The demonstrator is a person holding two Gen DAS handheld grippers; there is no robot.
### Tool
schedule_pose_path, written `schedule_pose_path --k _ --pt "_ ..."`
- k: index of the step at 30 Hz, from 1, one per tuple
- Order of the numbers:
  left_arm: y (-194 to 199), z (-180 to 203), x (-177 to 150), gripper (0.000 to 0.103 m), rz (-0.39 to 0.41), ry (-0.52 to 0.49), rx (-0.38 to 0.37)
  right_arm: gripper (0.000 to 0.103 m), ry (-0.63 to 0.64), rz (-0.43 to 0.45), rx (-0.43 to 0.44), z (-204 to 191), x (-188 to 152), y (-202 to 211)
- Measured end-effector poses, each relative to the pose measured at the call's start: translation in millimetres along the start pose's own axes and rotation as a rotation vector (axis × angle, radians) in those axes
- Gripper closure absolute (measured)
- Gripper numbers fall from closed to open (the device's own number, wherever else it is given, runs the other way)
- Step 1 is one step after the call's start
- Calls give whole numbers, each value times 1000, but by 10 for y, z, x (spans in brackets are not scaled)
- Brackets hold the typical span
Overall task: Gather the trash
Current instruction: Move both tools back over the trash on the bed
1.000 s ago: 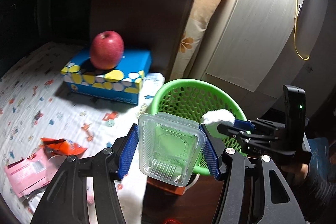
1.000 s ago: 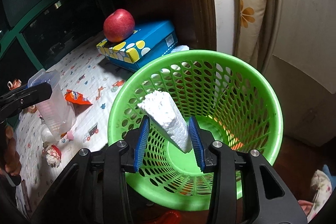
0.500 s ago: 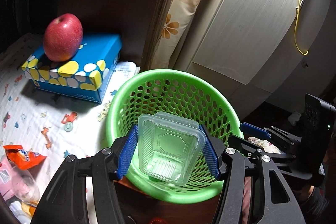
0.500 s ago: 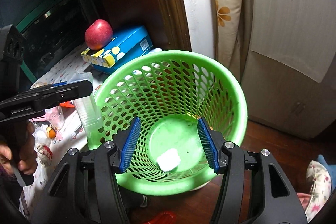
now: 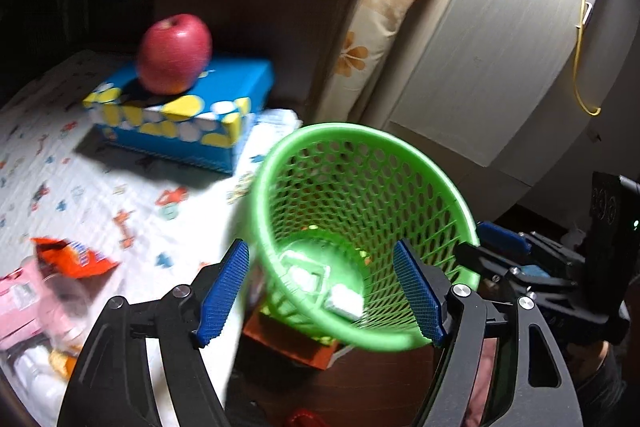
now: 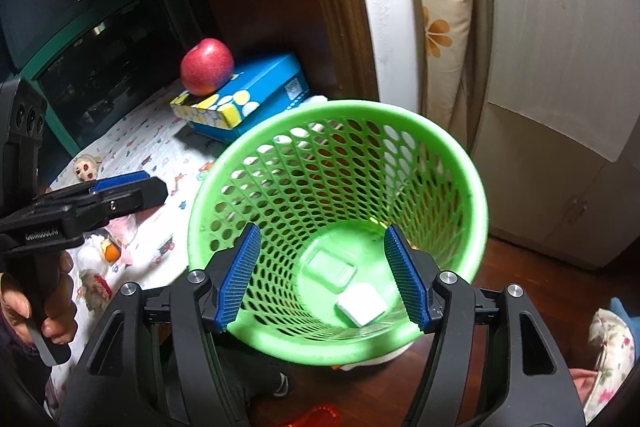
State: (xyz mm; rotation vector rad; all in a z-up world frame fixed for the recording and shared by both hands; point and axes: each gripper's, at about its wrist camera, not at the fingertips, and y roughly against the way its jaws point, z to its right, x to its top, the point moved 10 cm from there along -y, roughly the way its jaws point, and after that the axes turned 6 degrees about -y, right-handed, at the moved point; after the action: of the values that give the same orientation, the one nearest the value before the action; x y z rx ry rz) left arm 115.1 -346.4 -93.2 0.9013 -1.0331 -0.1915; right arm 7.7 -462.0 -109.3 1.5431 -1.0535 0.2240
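Note:
A green mesh trash basket [image 5: 460, 203] [image 6: 400, 131] stands beside the patterned table. On its floor lie a clear plastic container [image 5: 304, 277] [image 6: 333, 268] and a white foam block [image 5: 346, 303] [image 6: 361, 305]. My left gripper [image 5: 322, 291] is open and empty above the basket's near-left rim. My right gripper [image 6: 324, 277] is open and empty over the basket's near side. An orange snack wrapper [image 5: 76, 261] and pink packaging [image 5: 20, 303] lie on the table at the left.
A red apple [image 5: 175, 53] sits on a blue spotted tissue box [image 5: 188, 117] at the table's back. More small litter and a doll figure [image 6: 86, 167] lie on the tablecloth. A cupboard and a flowered cushion [image 5: 380, 19] stand behind the basket. The floor is dark wood.
My left gripper has opened and the clear container has dropped to the basket's floor beside the foam block. Both grippers have shifted slightly; the right stays open.

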Motion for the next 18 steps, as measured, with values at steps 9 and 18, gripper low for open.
schedule_pose_path --k 9,18 --pt "656 -898 -421 31 43 141 163 35 95 -23 91 -688 -104 -84" --pt "1384 -1761 -862 31 91 281 339 29 217 -86 204 -1566 -392 -240"
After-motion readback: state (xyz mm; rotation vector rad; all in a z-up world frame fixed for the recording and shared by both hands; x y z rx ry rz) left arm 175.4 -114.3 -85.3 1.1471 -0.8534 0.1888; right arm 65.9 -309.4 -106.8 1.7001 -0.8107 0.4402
